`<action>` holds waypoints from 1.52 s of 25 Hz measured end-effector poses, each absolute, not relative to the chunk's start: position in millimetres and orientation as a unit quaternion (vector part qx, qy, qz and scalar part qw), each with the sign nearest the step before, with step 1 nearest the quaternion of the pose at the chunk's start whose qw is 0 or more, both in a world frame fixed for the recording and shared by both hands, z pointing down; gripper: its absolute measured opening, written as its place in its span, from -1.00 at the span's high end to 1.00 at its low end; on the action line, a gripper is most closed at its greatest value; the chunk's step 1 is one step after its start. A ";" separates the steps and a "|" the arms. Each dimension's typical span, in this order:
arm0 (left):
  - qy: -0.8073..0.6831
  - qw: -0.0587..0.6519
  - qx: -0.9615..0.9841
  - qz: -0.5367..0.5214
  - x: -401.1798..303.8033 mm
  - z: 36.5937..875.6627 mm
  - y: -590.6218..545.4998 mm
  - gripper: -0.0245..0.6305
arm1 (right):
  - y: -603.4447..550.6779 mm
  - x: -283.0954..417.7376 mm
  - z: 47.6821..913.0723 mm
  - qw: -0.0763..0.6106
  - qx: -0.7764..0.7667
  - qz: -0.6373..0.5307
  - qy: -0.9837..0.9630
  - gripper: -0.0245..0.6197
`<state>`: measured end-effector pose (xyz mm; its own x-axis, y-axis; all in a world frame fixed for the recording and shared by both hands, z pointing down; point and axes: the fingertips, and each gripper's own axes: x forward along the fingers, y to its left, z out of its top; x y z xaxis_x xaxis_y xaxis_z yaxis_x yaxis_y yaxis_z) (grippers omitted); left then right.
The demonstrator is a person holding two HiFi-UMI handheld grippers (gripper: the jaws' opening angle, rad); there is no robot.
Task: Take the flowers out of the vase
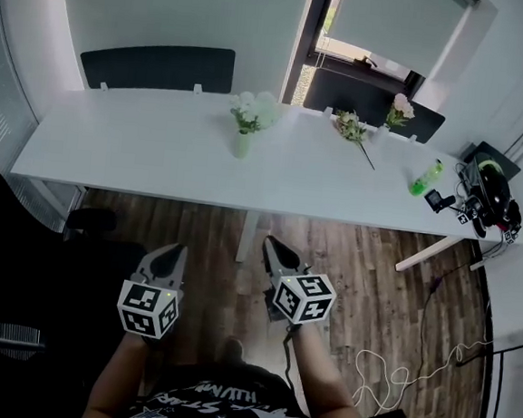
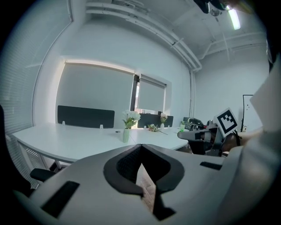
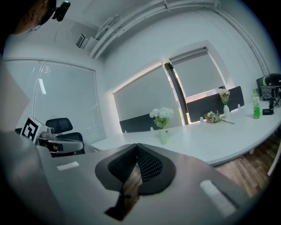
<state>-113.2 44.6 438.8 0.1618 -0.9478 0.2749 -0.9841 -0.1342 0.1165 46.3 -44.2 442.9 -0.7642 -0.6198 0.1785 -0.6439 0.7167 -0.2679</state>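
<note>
**Grippers short of the counter, flowers waiting in the vase**

The person is holding the left gripper [image 1: 173, 253] and the right gripper [image 1: 273, 246] side by side over the wooden floor [image 1: 373, 286], well short of the long white counter [image 1: 139, 147]. Both pairs of fingers are pressing together, with nothing between them.

The bunch of white flowers [image 1: 255, 110] is sitting upright in the slim pale green vase [image 1: 242, 144], which is standing about midway along the counter.

By my reckoning this is the approach, with nothing grasped yet. The next move is calling for a reach across to the green vase. One pair of fingers would be parting to take the stems, perhaps with the other steadying the vase, before a straight lift.

Counting what is there:
- Two grippers.
- Two vases holding flowers: the green one, and a small white vase with a pink bloom [image 1: 399, 115] at the far right.
- One loose bunch of flowers [image 1: 350, 127] lying between the two vases.
- One green plastic bottle [image 1: 424, 180] further right.
</note>
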 end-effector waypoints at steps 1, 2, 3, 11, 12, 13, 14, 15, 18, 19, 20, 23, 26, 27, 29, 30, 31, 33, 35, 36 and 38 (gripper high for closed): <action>-0.646 0.134 0.749 0.068 -111.2 438.2 37.8 0.90 | -51.2 47.8 442.8 0.038 0.338 0.159 -0.927 0.91; -0.647 0.133 0.748 0.069 -109.4 438.1 30.8 0.90 | -57.9 49.4 443.3 0.038 0.335 0.158 -0.928 0.91; -0.649 0.132 0.746 0.068 -107.6 438.9 23.6 0.90 | -64.8 51.2 444.4 0.037 0.332 0.158 -0.929 0.91; -0.662 0.141 0.733 0.063 -99.0 442.1 -28.4 0.90 | -113.5 60.5 456.5 0.029 0.322 0.187 -0.928 0.91; -0.662 0.141 0.733 0.064 -100.1 441.5 -33.2 0.90 | -117.6 59.6 456.1 0.029 0.320 0.187 -0.928 0.91; -0.663 0.141 0.732 0.065 -101.8 441.0 -37.3 0.90 | -121.1 58.8 456.0 0.029 0.319 0.187 -0.929 0.91; -0.665 0.142 0.731 0.065 -103.8 440.6 -41.1 0.90 | -124.4 58.4 456.6 0.030 0.318 0.187 -0.929 0.91; -0.666 0.143 0.729 0.062 -105.3 440.1 -44.9 0.90 | -127.9 58.4 458.1 0.032 0.318 0.188 -0.929 0.91; -0.665 0.143 0.731 0.056 -104.5 440.1 -57.1 0.90 | -136.0 60.7 465.3 0.038 0.324 0.194 -0.925 0.91; -0.662 0.141 0.734 0.058 -103.6 441.7 -61.5 0.90 | -137.5 61.3 467.4 0.039 0.325 0.195 -0.925 0.91; -0.660 0.140 0.736 0.060 -103.3 443.8 -67.0 0.90 | -139.6 61.7 469.0 0.041 0.326 0.195 -0.924 0.91; -0.651 0.144 0.743 0.055 -104.2 448.5 -87.9 0.90 | -151.1 61.4 472.0 0.050 0.333 0.187 -0.923 0.91; -0.639 0.141 0.754 0.053 -104.1 448.1 -111.8 0.90 | -168.0 56.2 471.1 0.057 0.337 0.180 -0.923 0.91; -0.636 0.136 0.757 0.056 -105.4 448.2 -120.3 0.90 | -174.5 53.0 470.2 0.057 0.337 0.178 -0.923 0.91; -0.632 0.132 0.761 0.059 -111.0 449.7 -136.7 0.90 | -188.2 45.1 468.9 0.056 0.339 0.175 -0.923 0.91; -0.631 0.133 0.762 0.058 -114.4 450.8 -144.4 0.90 | -195.2 41.2 468.9 0.057 0.340 0.175 -0.922 0.91; -0.629 0.135 0.763 0.058 -117.9 452.4 -151.8 0.90 | -202.3 37.8 469.1 0.057 0.341 0.175 -0.922 0.91; -0.627 0.139 0.764 0.059 -125.9 456.4 -166.2 0.90 | -216.5 31.3 470.5 0.059 0.344 0.177 -0.920 0.91; -0.625 0.141 0.765 0.061 -135.1 459.6 -181.7 0.90 | -232.1 24.9 471.5 0.058 0.349 0.179 -0.918 0.91; -0.624 0.141 0.766 0.062 -139.4 460.6 -189.6 0.90 | -240.2 22.3 471.3 0.055 0.352 0.181 -0.917 0.91; -0.620 0.142 0.769 0.064 -146.1 462.7 -204.2 0.90 | -255.2 18.2 470.0 0.042 0.359 0.188 -0.913 0.91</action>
<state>-146.1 -204.2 462.7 0.2227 -0.9355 0.2741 -0.9718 -0.1906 0.1389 18.2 -255.2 470.0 -0.7392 -0.6392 0.2121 -0.6710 0.6723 -0.3127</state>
